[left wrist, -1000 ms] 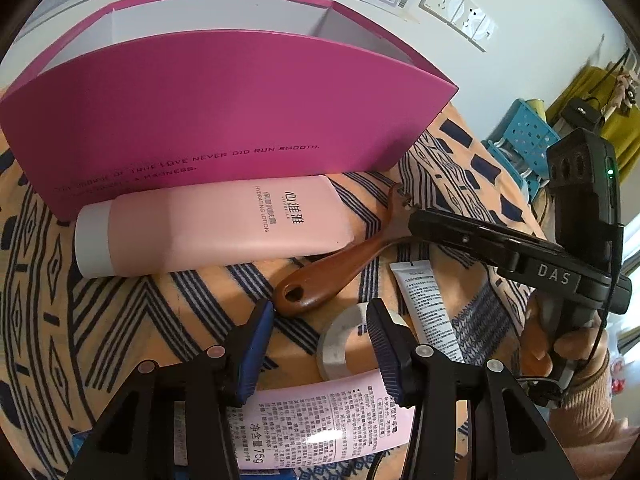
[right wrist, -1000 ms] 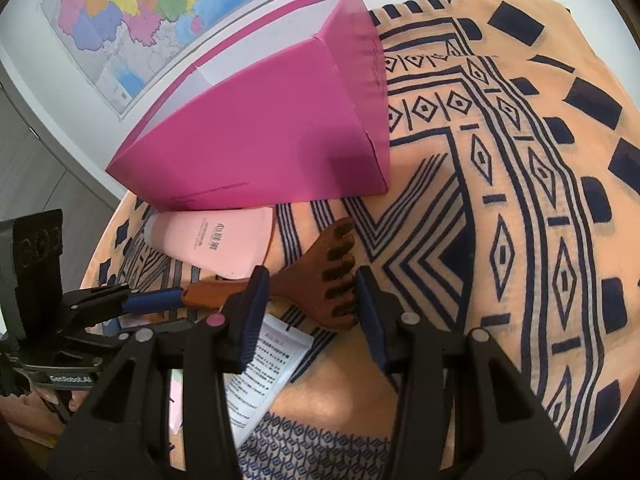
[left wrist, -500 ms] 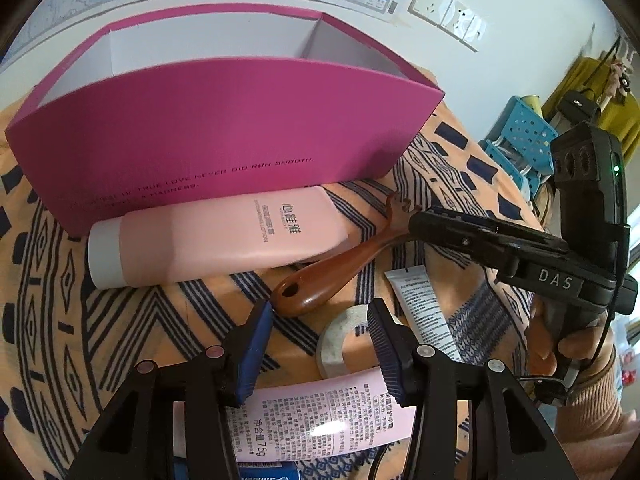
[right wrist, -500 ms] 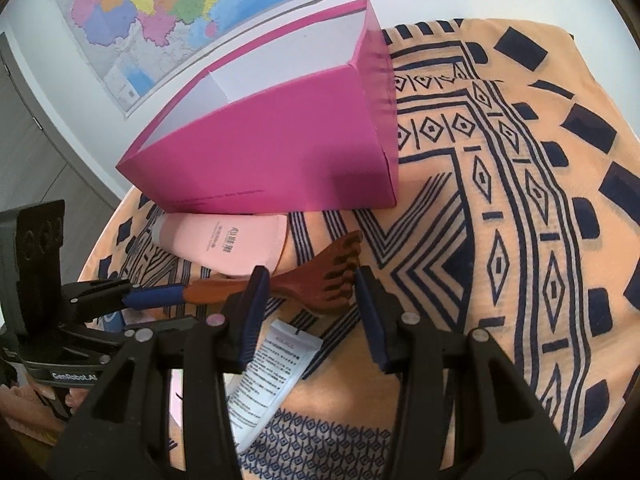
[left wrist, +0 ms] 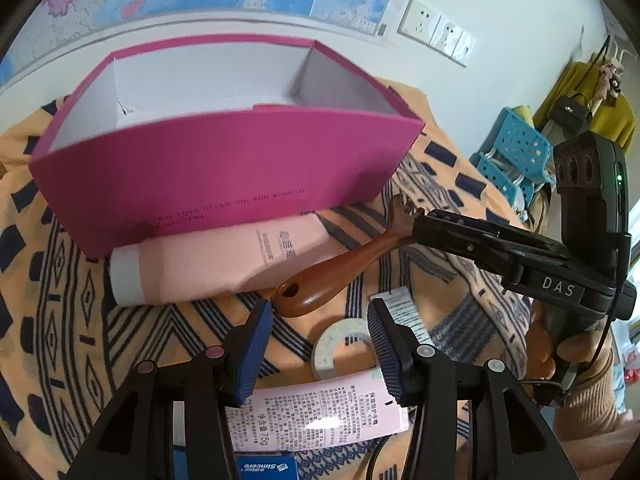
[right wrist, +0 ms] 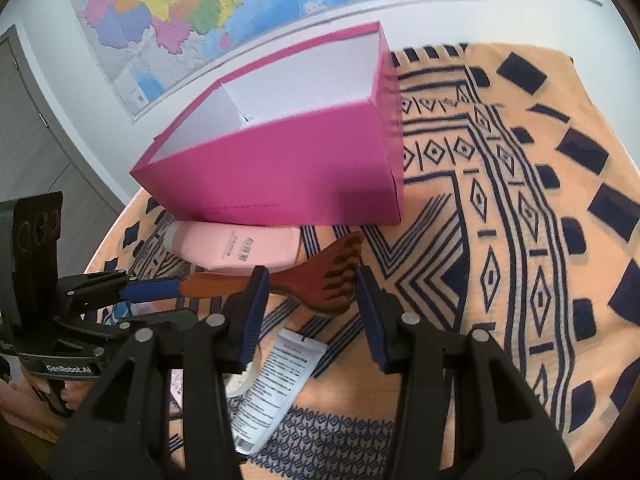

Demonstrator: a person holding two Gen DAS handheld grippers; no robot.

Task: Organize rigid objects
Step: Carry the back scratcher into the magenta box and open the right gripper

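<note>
A brown wooden comb with claw-like teeth sits between the blue pads of my right gripper, which is shut on its head and holds it just above the cloth. In the left wrist view the comb runs from the right gripper's fingers down to its rounded handle end. My left gripper stands open, and the handle end lies just beyond its left fingertip. Behind is an open magenta box with white inner walls. A pink lotion tube lies along its front.
On the orange patterned cloth lie a white tape ring, a small white tube, a pink labelled tube and a blue carton. A blue plastic stool stands off to the right. A hand grips the right tool.
Both grippers have risen together, and the comb has come up with the right one, shifting against the lotion tube. The views now look further into the box.
</note>
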